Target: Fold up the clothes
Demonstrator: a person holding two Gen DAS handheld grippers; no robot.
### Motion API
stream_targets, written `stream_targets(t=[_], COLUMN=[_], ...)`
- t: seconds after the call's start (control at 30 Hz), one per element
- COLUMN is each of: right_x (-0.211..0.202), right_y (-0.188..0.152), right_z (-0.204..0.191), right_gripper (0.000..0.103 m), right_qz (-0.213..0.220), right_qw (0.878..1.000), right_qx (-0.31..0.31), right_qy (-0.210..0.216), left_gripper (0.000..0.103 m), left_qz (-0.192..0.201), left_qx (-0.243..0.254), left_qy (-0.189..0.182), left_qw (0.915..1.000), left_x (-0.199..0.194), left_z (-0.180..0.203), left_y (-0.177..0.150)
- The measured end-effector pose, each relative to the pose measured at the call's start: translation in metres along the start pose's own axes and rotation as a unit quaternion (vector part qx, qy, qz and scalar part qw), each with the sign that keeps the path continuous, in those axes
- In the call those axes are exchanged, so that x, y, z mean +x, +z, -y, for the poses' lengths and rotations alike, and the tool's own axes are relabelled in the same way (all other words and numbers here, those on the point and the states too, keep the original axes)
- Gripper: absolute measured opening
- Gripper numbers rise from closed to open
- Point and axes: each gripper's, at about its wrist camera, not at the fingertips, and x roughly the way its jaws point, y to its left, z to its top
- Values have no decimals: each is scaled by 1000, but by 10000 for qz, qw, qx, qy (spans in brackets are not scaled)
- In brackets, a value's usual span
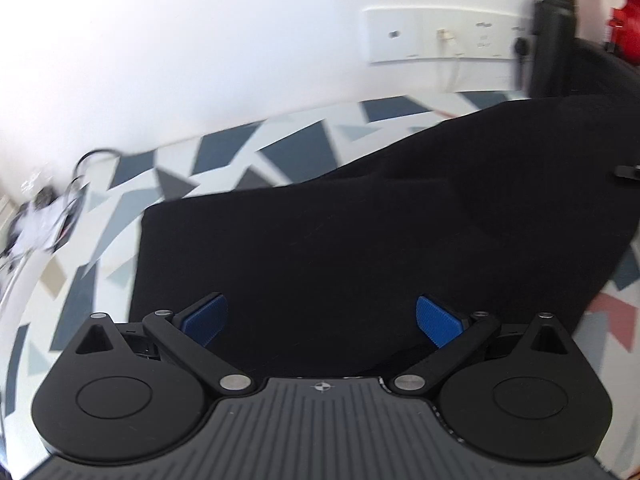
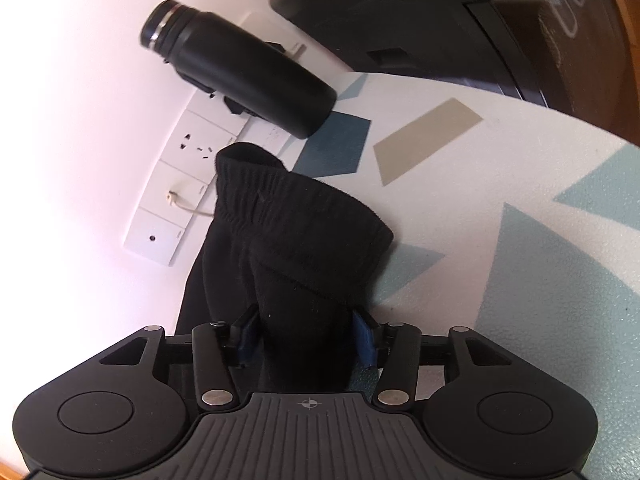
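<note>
Left wrist view: the left gripper (image 1: 322, 322) is held wide apart, empty, above a black garment (image 1: 360, 220) spread on the patterned tablecloth (image 1: 248, 160), its long axis running left to right.

Right wrist view: the right gripper (image 2: 307, 338) is clamped on the garment's ribbed cuff (image 2: 288, 216), which points away toward the bottle (image 2: 240, 68).

Left gripper (image 1: 322, 320) jaws wide apart, blue pads (image 1: 206, 318) clear of the black garment (image 1: 360, 232), which lies flat on the patterned tablecloth (image 1: 248, 160). Black bottle (image 1: 552, 36) by wall sockets (image 1: 440, 34).
</note>
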Motion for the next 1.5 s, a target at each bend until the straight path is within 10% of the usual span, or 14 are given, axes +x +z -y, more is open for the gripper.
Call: stream_targets(t=[0.27,0.63,1.0,1.13,1.33,1.5], right_x=[8,0,22,29,17,11], right_y=[-2,0,9,8,10,8], right_z=[1,-7,-9,-16,-36,-58], right_gripper=[36,31,61,37,34,34], right_qz=[16,48,12,118,214,368], right_qw=[9999,9998,9997,9993,9968,9940], right_qx=[-146,-184,-189,-254,-765,-1014], right_qy=[-2,69,-137,-237,-115,-195], left_gripper=[102,103,103,103,103,103], left_qz=[-4,-129,39,-146,31,407], left_qx=[1001,-85,-502,-462,-989,-1413], left_qy=[81,371,353,271,-598,-384], left_qw=[9949,9992,9981,9985,9933,9884], left_x=[30,81,95,104,61,17], left_z=[56,44,36,38,4,-40], left_y=[1,38,57,54,53,39])
